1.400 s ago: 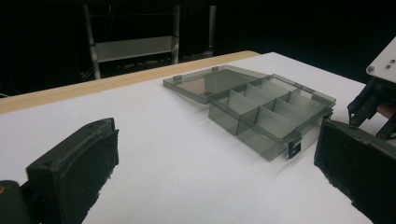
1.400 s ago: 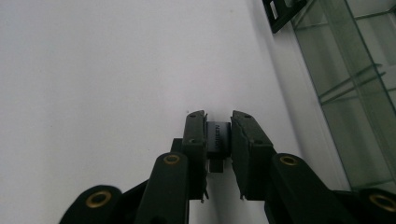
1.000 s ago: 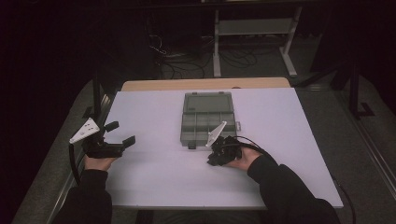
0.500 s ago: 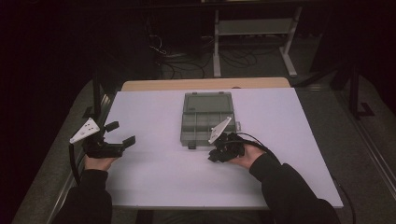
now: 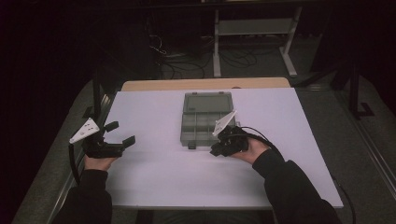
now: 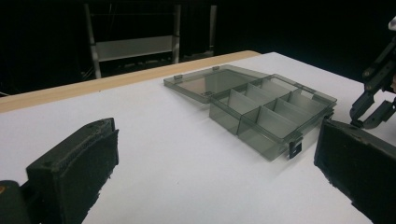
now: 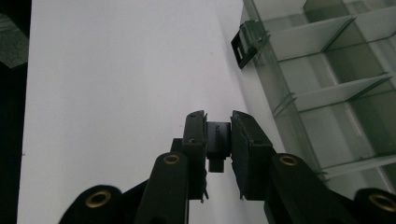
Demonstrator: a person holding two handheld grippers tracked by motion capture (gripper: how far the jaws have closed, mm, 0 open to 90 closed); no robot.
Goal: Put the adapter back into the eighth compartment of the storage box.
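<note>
Right tongs (image 7: 218,140) clamped on a small black part (image 7: 218,144), held just off the near edge of the box (image 5: 205,122), above the white surface (image 5: 154,177). Box open near the middle of the surface, lid (image 6: 205,84) laid flat behind, dividers forming several cells; a latch (image 7: 246,43) sticking out from the near wall. Left tongs (image 5: 120,135) spread wide apart, holding nothing, well to the left of the box.

Likely step: carrying the part into one of the cells. Advice for doing it well:

- Keep the squeeze steady; only a short stub of the part pokes out below the pads, so little margin against slipping.
- Lift enough to clear the near wall before moving across; no dragging along the rim or catching the latch.
- Pick one cell and centre over it, away from the thin dividers, which look easy to knock.
- Lower until the part is close to the cell floor, then ease the pads apart slowly; a drop from height would probably bounce on hard plastic.
- Draw straight up and back afterwards, pads clear of the walls.
- Box looks light and may slide if bumped; worth bringing the left tongs nearer to steady its left side, without pressing on the lid.

Contents of the cells hard to make out in the dim light; seemingly bare.
</note>
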